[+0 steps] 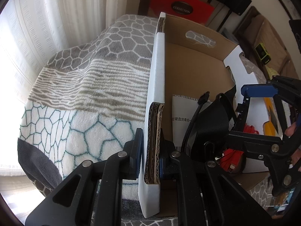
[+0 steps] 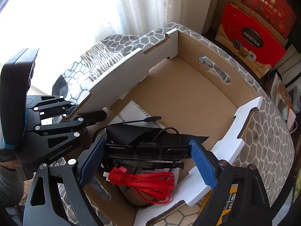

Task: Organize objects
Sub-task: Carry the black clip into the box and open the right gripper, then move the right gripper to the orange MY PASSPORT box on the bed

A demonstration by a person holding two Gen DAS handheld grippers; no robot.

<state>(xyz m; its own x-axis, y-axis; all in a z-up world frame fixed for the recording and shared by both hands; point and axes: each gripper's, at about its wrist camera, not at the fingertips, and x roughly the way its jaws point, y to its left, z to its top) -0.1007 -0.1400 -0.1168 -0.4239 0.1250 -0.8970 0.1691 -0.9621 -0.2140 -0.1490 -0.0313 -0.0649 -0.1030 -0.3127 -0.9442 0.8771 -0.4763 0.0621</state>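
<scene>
An open cardboard box stands on a patterned blanket. My left gripper is shut on the box's near side wall, one pad outside and one inside; in the right wrist view it clamps that same wall. My right gripper hangs over the box, jaws wide, its blue pads pressing the two ends of a black plastic bracket. Under it lie a coiled red cable, a black strap, a black cable with a plug and a printed sheet.
The blanket covers the surface under the box. White curtains hang behind at the left. Red gift boxes are stacked at the back right. A yellow-and-black item lies just outside the box's near right wall.
</scene>
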